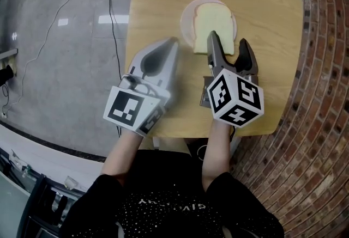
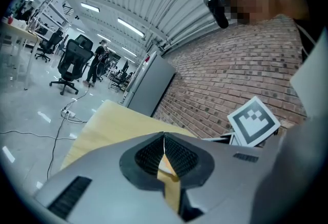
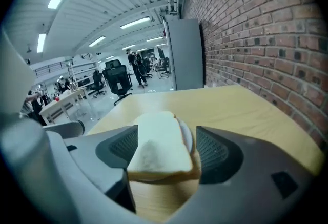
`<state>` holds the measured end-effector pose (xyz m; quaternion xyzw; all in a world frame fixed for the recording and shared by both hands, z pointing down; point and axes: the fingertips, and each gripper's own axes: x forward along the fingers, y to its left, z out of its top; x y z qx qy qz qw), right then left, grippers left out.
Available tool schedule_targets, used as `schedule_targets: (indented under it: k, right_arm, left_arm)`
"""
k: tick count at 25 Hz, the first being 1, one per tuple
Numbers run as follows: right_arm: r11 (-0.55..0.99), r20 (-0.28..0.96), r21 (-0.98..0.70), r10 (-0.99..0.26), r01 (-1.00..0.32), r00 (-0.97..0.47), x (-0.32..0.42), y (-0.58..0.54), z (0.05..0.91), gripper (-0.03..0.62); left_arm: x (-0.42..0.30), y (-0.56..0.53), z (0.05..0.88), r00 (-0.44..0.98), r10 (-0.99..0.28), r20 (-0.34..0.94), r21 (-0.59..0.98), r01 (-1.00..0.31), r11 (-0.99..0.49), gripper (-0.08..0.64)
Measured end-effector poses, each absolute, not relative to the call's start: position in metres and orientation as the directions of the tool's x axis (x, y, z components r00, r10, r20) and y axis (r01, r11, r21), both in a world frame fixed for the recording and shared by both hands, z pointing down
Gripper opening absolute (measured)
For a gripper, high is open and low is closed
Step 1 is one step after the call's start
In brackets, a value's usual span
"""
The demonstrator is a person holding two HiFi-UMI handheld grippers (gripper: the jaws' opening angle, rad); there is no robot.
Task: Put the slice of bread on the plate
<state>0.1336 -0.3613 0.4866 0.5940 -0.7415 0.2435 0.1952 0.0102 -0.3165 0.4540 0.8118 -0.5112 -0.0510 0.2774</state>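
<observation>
Head view: we see the slice of bread (image 1: pixel 214 25) lying flat on the plate (image 1: pixel 187 18), towards twelve o'clock on the table (image 1: pixel 267 24). At its six o'clock, the right gripper (image 1: pixel 229 41) has its jaws wide apart, straddling the slice's near end. At the right gripper's nine o'clock, the left gripper (image 1: pixel 173 41) has its jaws together on nothing.

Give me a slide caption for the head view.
Bread slice resting on the plate, right gripper open at its near edge, left gripper shut nearby.
</observation>
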Motion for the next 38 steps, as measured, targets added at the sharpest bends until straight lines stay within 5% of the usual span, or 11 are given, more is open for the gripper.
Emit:
schedule_targets:
  k: [11,14,15,24,38]
  right_arm:
    - [0.040,0.548,-0.041,-0.835,-0.998,-0.056,0.168,-0.342,0.471,0.322]
    - [0.047,0.501,-0.036,-0.863,-0.998,-0.059,0.169,-0.331,0.462,0.039]
    - [0.068,0.480,-0.046,-0.874,-0.997,-0.081,0.168,-0.327,0.458,0.014]
    - [0.259,0.352,-0.253,-0.873,-0.932,-0.338,0.146,-0.288,0.441,0.012]
    - [0.237,0.338,-0.321,-0.876,-0.917,-0.345,0.160,-0.261,0.435,0.011]
  left_arm:
    - [0.014,-0.309,0.457,0.488,-0.844,0.221,0.464,-0.814,-0.349,0.012]
    - [0.018,-0.306,0.458,0.485,-0.839,0.246,0.406,-0.837,-0.365,0.012]
    - [0.021,-0.306,0.457,0.485,-0.838,0.249,0.384,-0.844,-0.375,0.012]
    - [0.043,-0.291,0.449,0.499,-0.827,0.258,0.212,-0.865,-0.455,0.012]
    - [0.064,-0.269,0.446,0.521,-0.810,0.268,0.215,-0.852,-0.477,0.012]
